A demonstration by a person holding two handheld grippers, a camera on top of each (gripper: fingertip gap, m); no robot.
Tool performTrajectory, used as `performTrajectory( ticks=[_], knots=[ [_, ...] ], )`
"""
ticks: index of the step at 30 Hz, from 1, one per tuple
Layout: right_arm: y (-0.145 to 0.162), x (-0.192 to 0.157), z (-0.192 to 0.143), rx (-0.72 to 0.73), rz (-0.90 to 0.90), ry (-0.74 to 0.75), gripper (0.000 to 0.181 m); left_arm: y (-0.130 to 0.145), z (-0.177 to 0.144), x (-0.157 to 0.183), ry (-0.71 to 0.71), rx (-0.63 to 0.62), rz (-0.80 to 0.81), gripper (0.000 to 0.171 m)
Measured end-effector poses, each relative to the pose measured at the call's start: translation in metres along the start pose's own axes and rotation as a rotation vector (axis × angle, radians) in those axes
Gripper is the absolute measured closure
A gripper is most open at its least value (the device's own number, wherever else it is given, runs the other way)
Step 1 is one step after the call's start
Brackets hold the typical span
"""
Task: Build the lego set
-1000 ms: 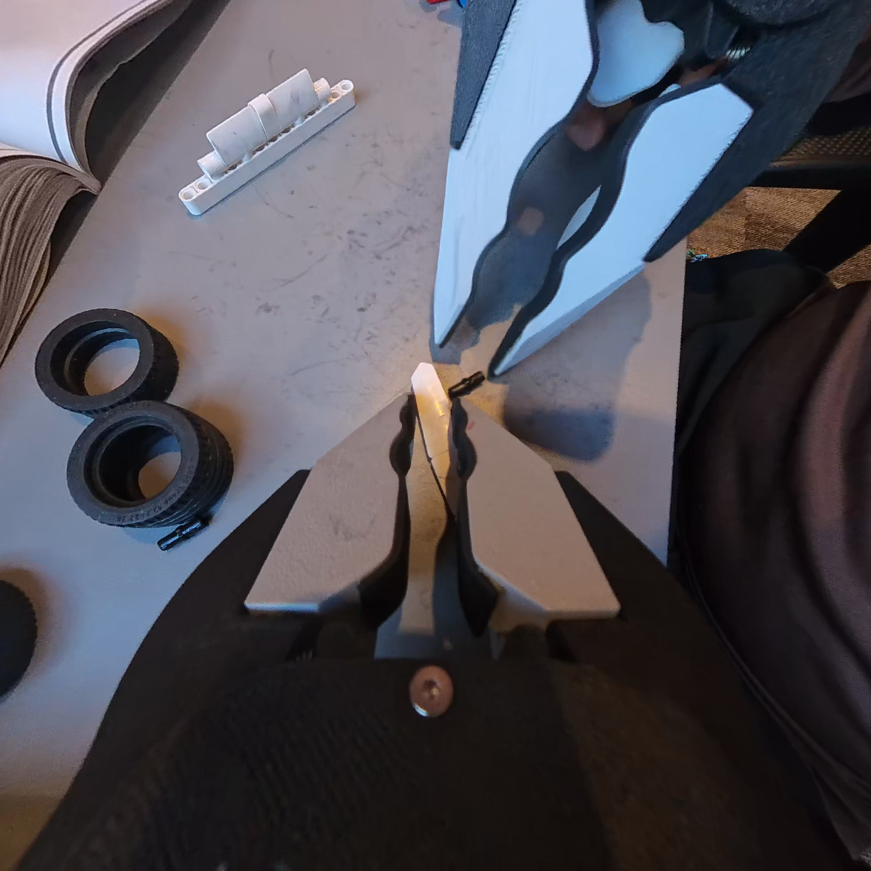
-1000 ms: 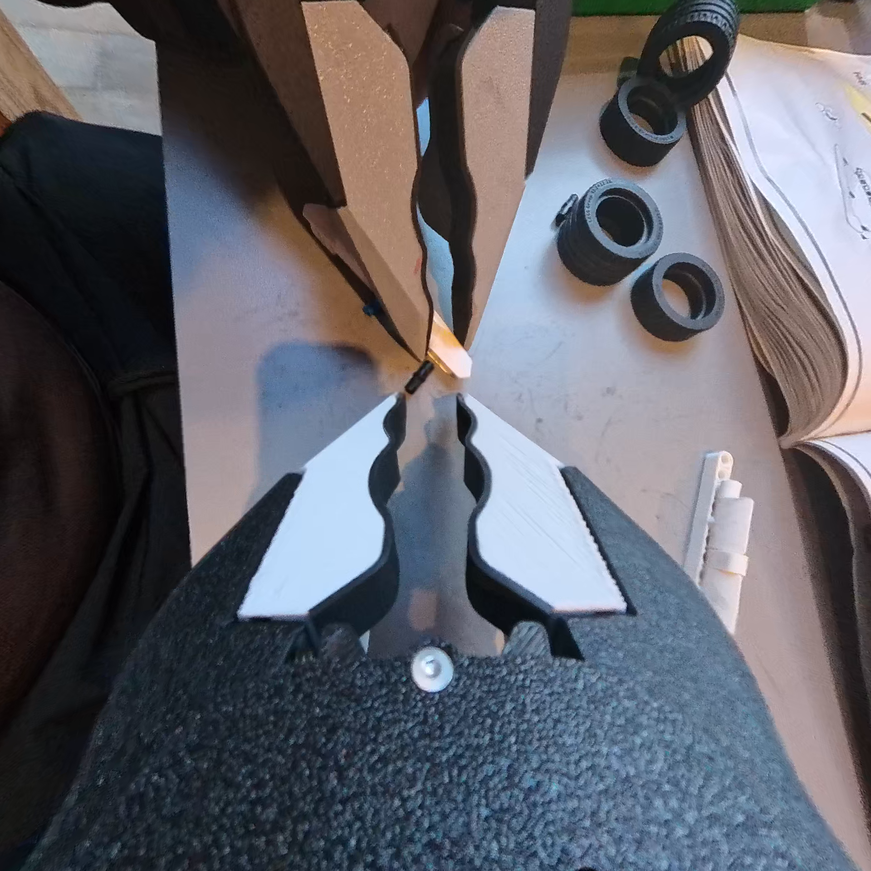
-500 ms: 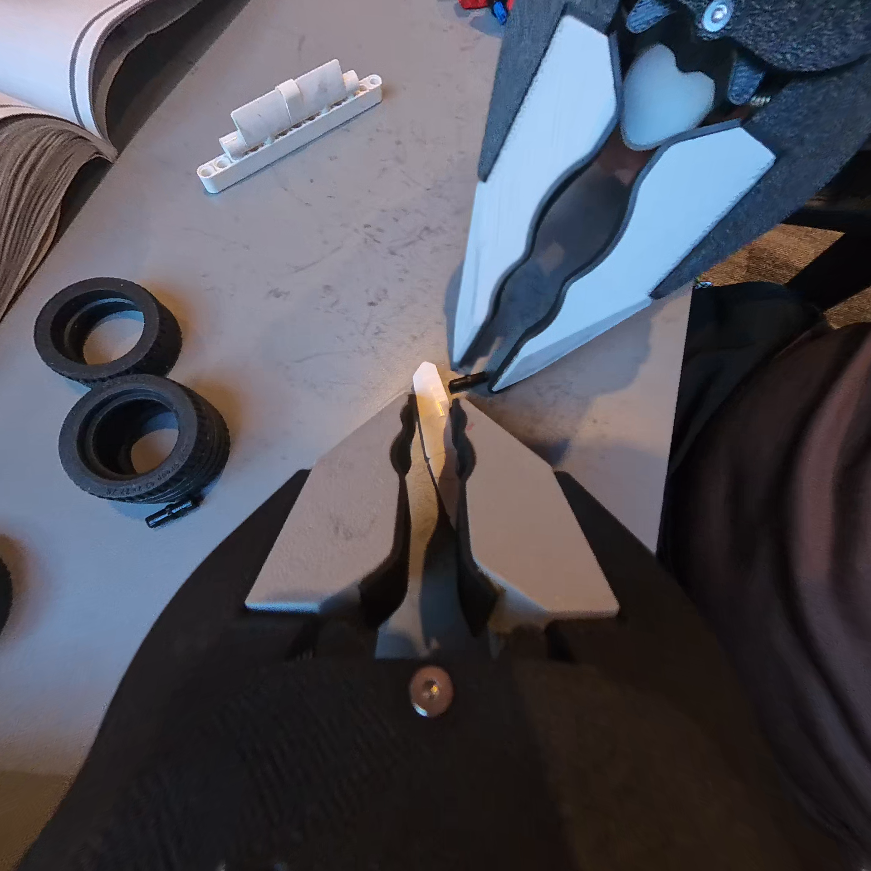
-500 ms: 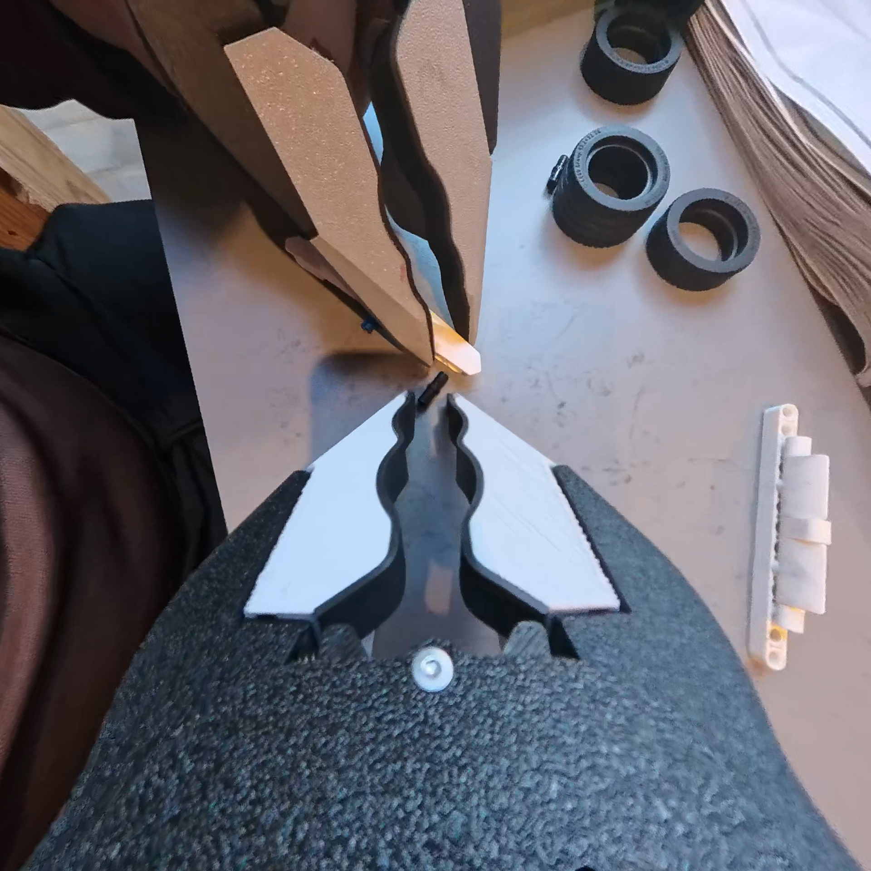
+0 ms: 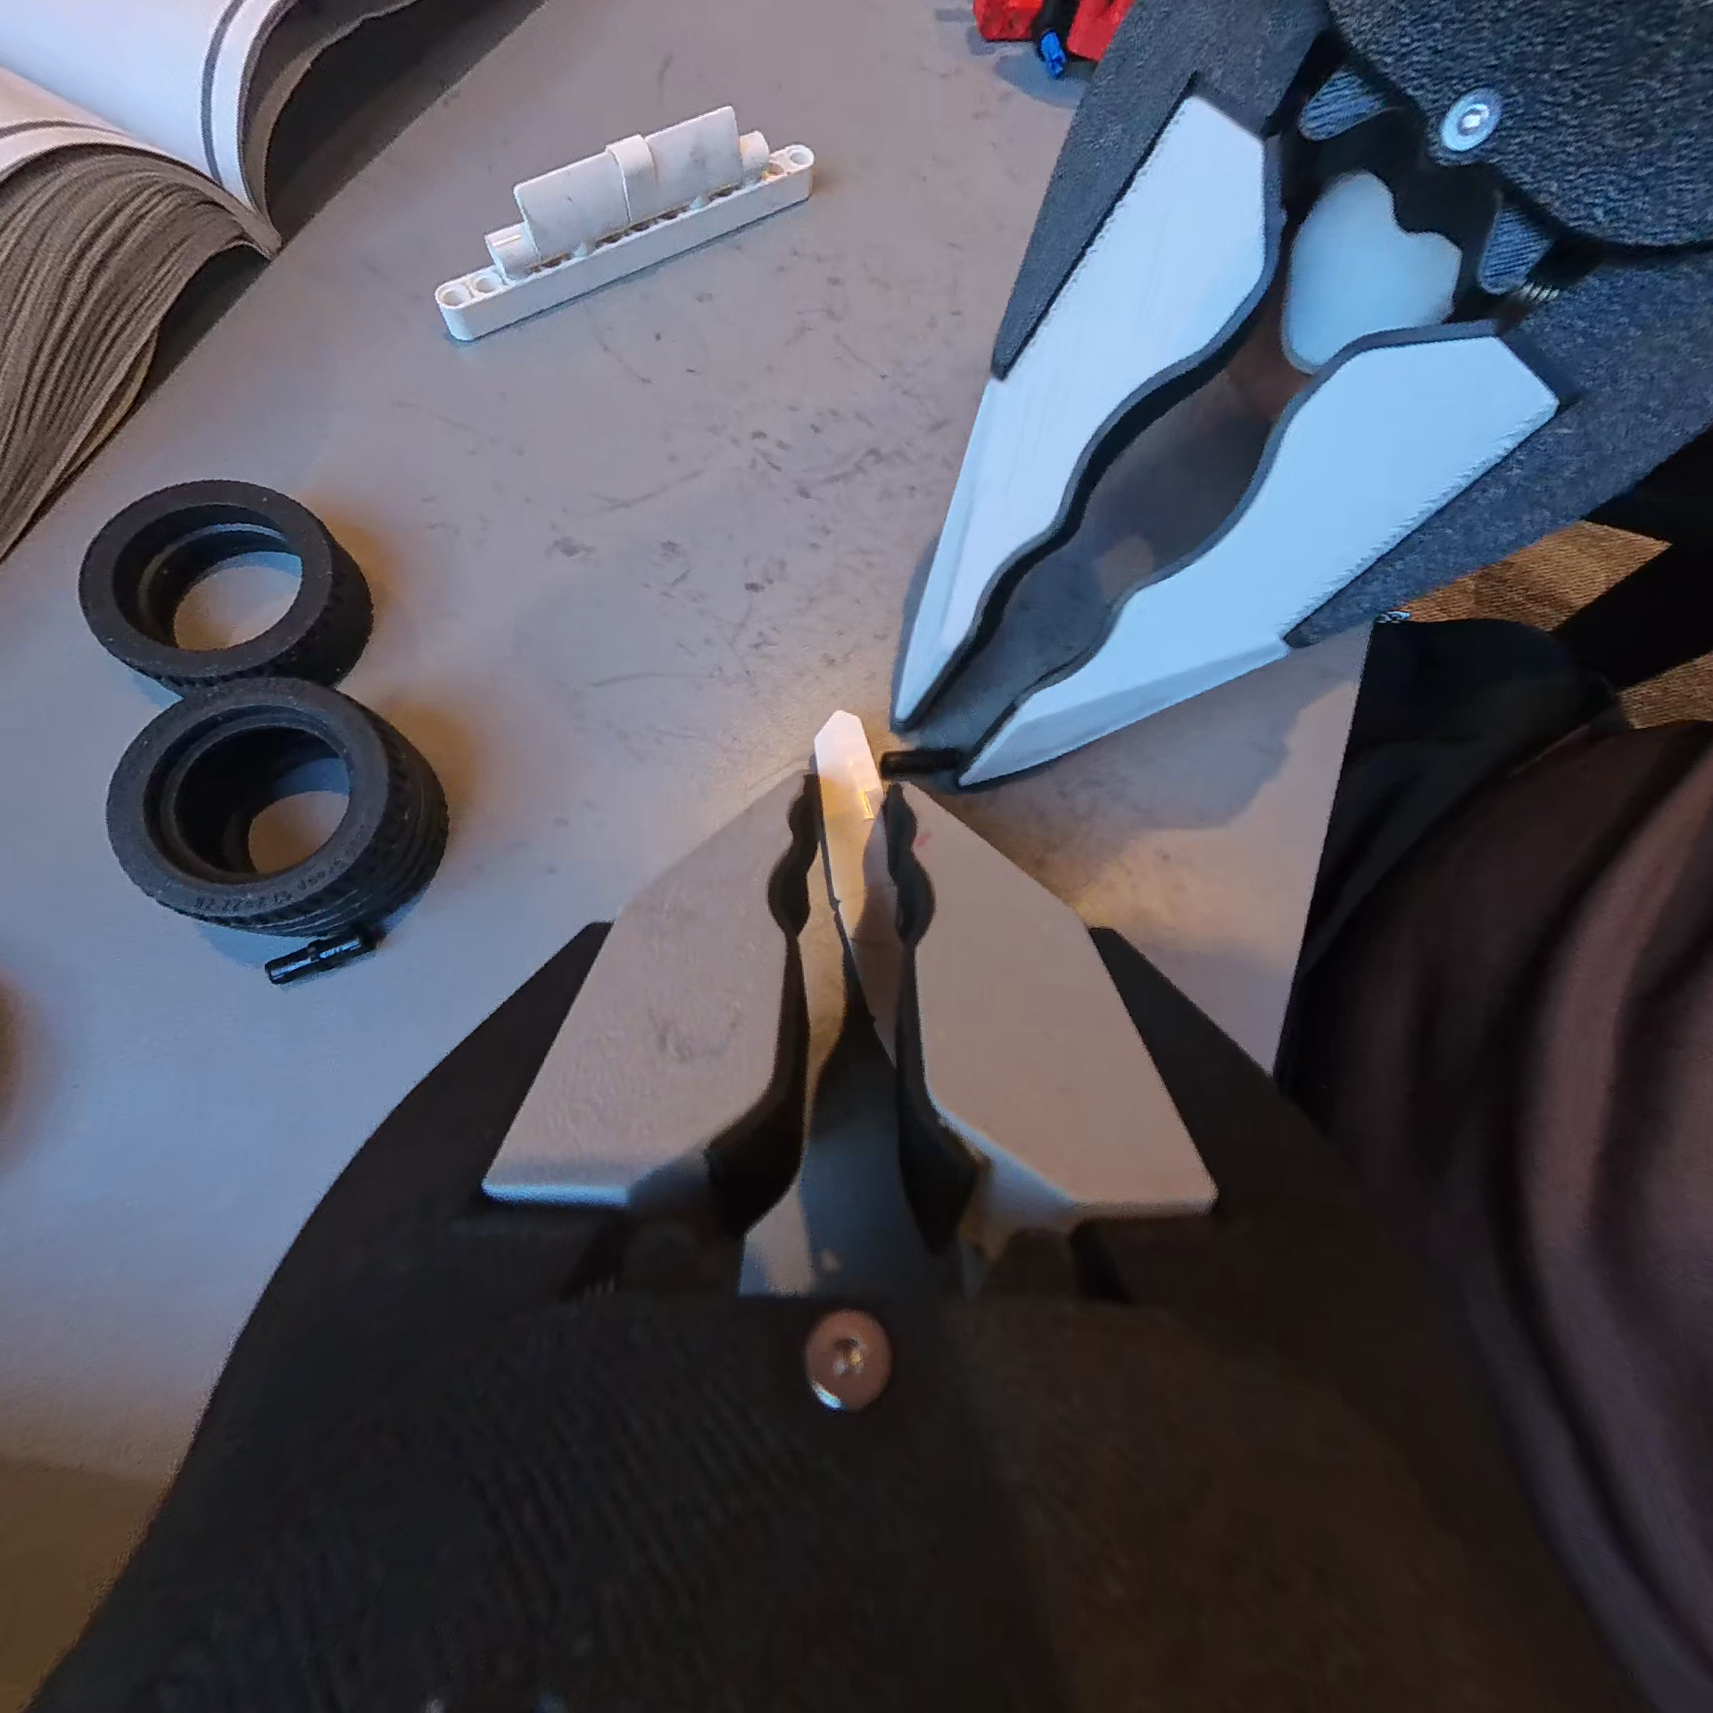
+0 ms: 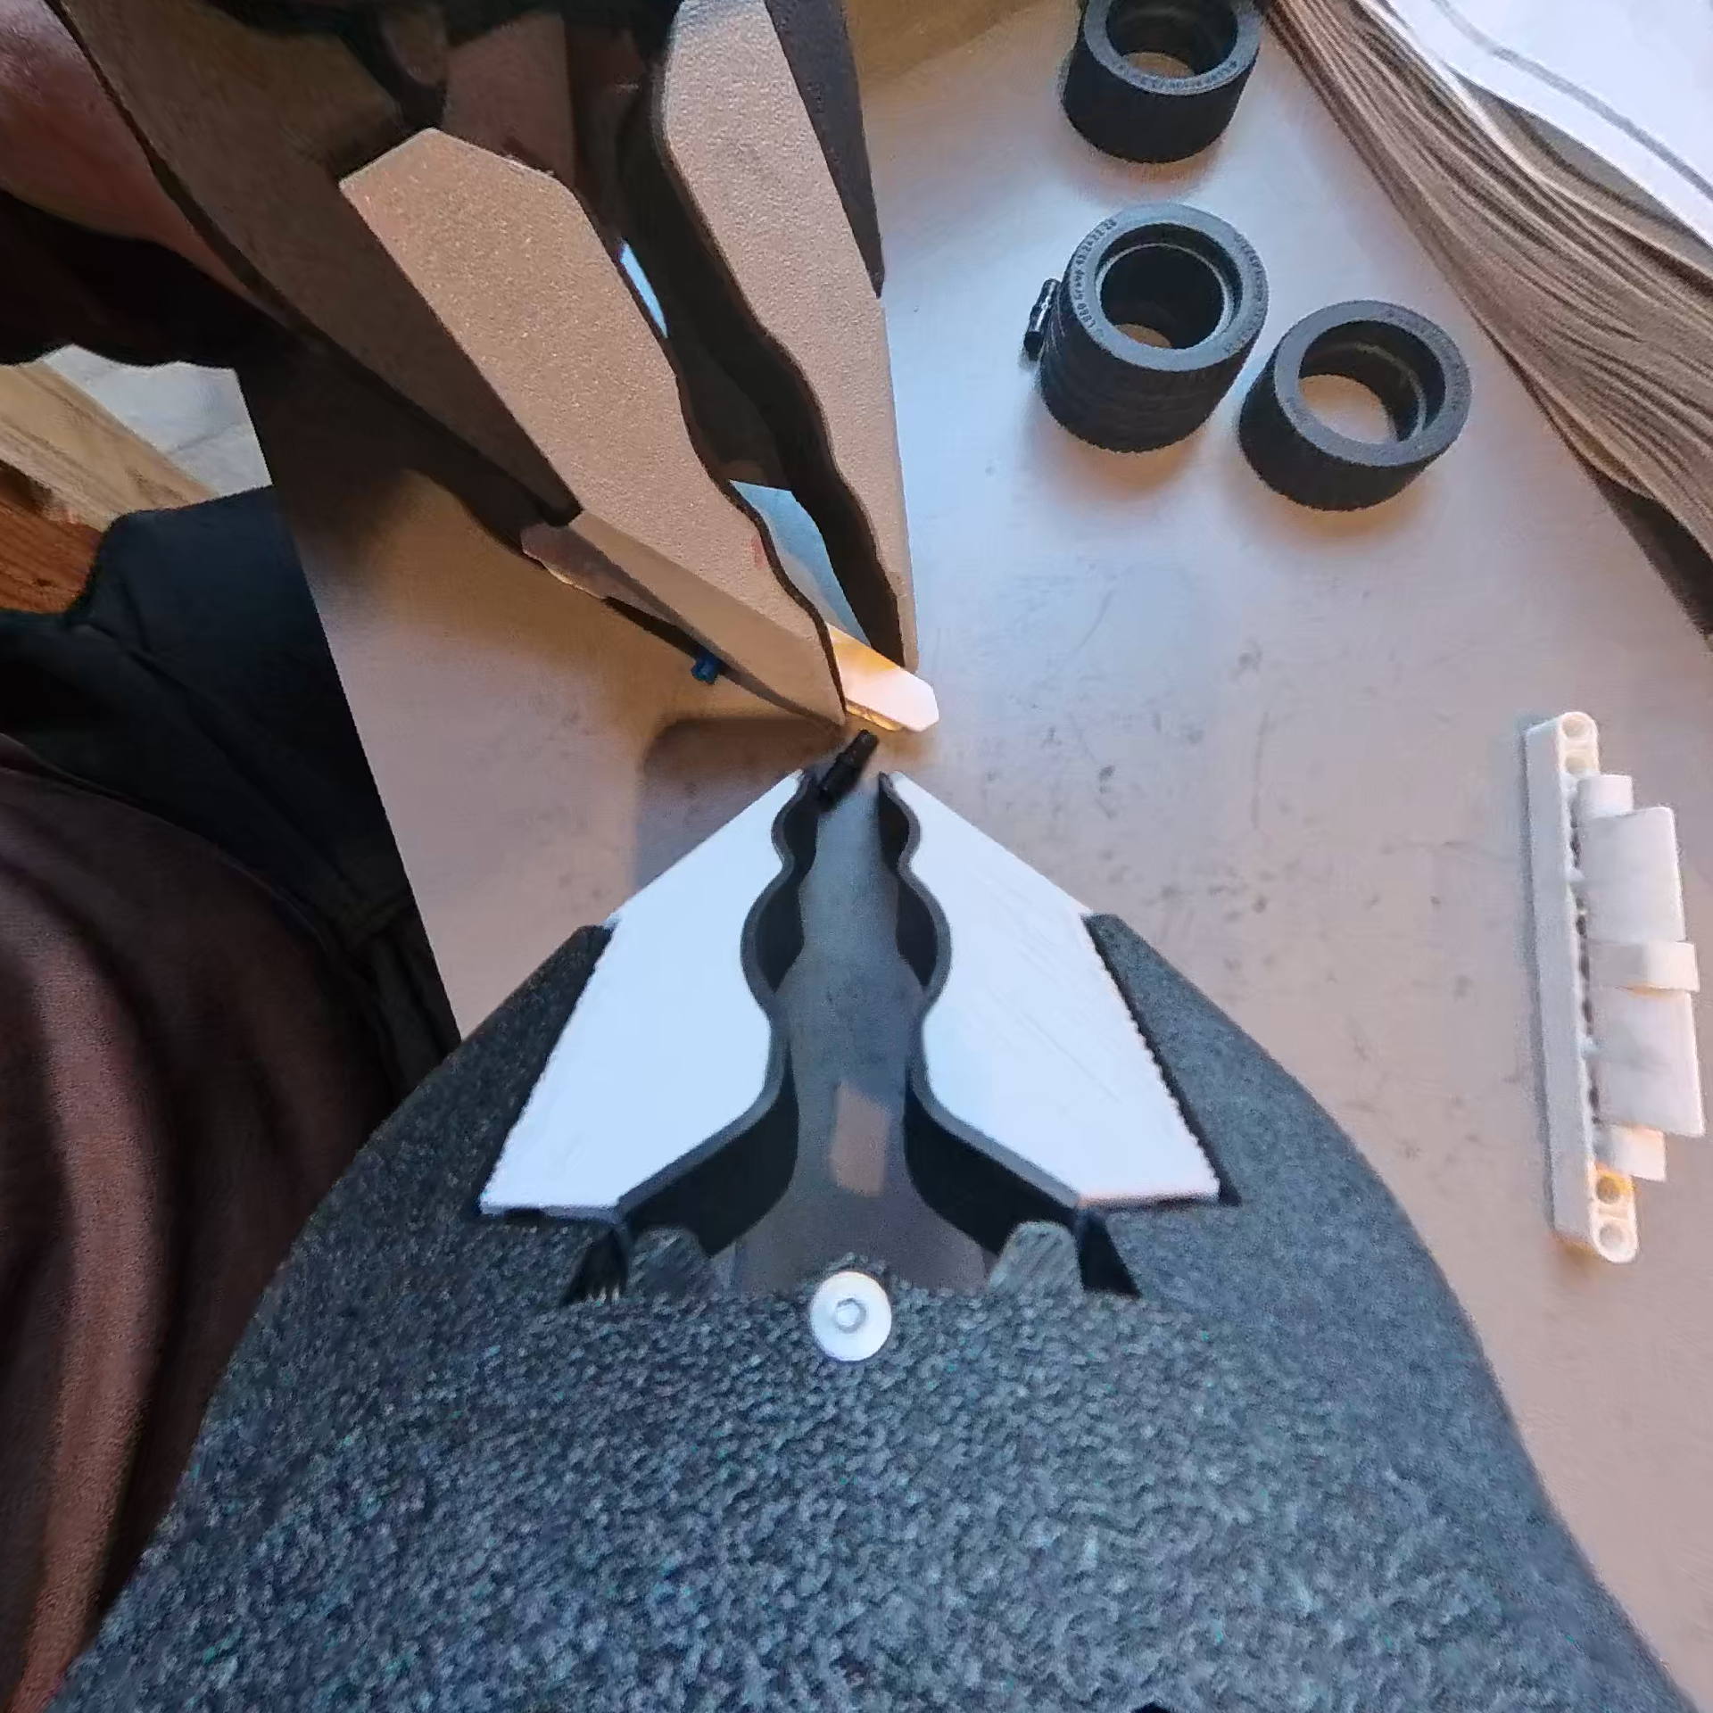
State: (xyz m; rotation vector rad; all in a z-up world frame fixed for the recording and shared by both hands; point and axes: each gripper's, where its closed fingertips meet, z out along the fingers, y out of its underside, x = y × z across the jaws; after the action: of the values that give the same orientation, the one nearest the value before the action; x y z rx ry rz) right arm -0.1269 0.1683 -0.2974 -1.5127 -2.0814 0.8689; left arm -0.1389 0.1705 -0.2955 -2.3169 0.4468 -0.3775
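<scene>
Two grippers meet tip to tip: my left gripper (image 5: pixel 848 793) clamps a white piece (image 5: pixel 842 765), my right gripper (image 6: pixel 839 788) pinches a black pin (image 6: pixel 842 767) just ahead of it. Any misalignment could pop the tiny pin loose onto the table (image 5: pixel 649 519).

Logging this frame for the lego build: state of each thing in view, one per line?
left tongs: shut on white piece
white piece: clamped, tip poking out past the tongs
right tongs: shut on black pin
black pin: held at the tips, beside the white piece; seated or not, cannot tell
white beam assembly: lying on table, untouched
loose black pin: lying against a tyre
tyres: loose, unmounted
instruction booklet: open
</scene>
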Motion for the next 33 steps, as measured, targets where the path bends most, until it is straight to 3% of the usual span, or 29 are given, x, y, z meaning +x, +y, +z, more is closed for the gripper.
performTrajectory(
  ticks=[6, 9, 15, 23, 26, 33],
  knots=[
    [-0.001, -0.004, 0.001, 0.014, 0.019, -0.025, 0.177, 0.000, -0.001, 0.002, 0.016, -0.006, -0.003, 0.159],
    [0.003, 0.001, -0.004, 0.011, 0.023, -0.013, 0.177, 0.000, -0.002, 0.009, 0.062, -0.015, -0.005, 0.146],
    [-0.003, -0.006, -0.018, 0.077, 0.092, -0.084, 0.177, 0.000, -0.006, 0.002, -0.057, -0.056, 0.174, 0.136],
    [-0.005, -0.015, -0.021, 0.097, 0.134, -0.167, 0.177, -0.008, -0.007, 0.023, -0.116, -0.043, 0.503, 0.149],
    [-0.006, -0.020, -0.021, 0.096, 0.128, -0.185, 0.177, -0.008, -0.005, 0.030, -0.141, -0.039, 0.607, 0.163],
    [-0.007, -0.020, -0.023, 0.101, 0.134, -0.193, 0.178, -0.008, -0.003, 0.029, -0.163, -0.011, 0.647, 0.167]
  ],
)
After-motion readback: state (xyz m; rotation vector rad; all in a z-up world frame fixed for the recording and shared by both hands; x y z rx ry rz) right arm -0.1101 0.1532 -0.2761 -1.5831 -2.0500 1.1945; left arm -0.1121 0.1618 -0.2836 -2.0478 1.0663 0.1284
